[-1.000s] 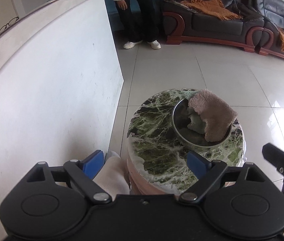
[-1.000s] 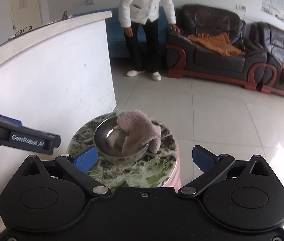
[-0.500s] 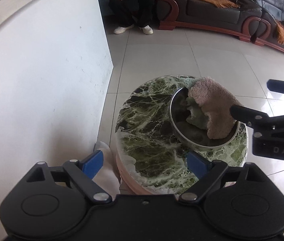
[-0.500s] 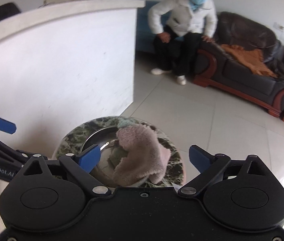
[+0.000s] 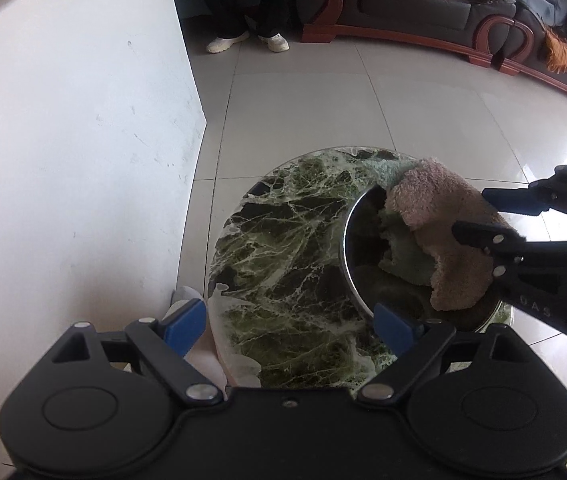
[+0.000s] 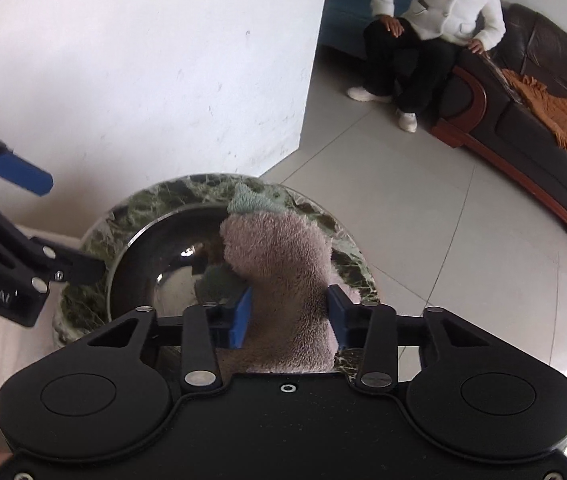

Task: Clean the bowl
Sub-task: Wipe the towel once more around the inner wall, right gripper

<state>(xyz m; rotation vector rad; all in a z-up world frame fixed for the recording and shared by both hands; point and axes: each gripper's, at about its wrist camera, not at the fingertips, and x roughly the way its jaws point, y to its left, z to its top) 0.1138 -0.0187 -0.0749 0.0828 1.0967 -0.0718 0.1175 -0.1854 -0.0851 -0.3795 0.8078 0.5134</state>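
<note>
A steel bowl (image 5: 363, 264) (image 6: 163, 256) sits on the right side of a small round green marble table (image 5: 283, 248) (image 6: 187, 192). A pink and green fluffy cloth (image 5: 443, 232) (image 6: 279, 264) drapes over the bowl's rim and into it. My right gripper (image 6: 288, 314) has narrowed its blue-padded jaws around the cloth, pads touching its sides; it also shows in the left wrist view (image 5: 491, 220). My left gripper (image 5: 289, 320) is open and empty, low over the table's near-left part, its right finger close to the bowl's rim; it shows in the right wrist view (image 6: 63, 236).
A white counter wall (image 5: 75, 152) stands close on the left of the table. Tiled floor (image 5: 403, 112) surrounds the table. A person in a white jacket (image 6: 435, 12) sits on a dark leather sofa (image 5: 423, 4) at the back.
My right gripper has come down over the bowl and narrowed its jaws from wide open onto the cloth. My left gripper has moved closer and lower toward the table.
</note>
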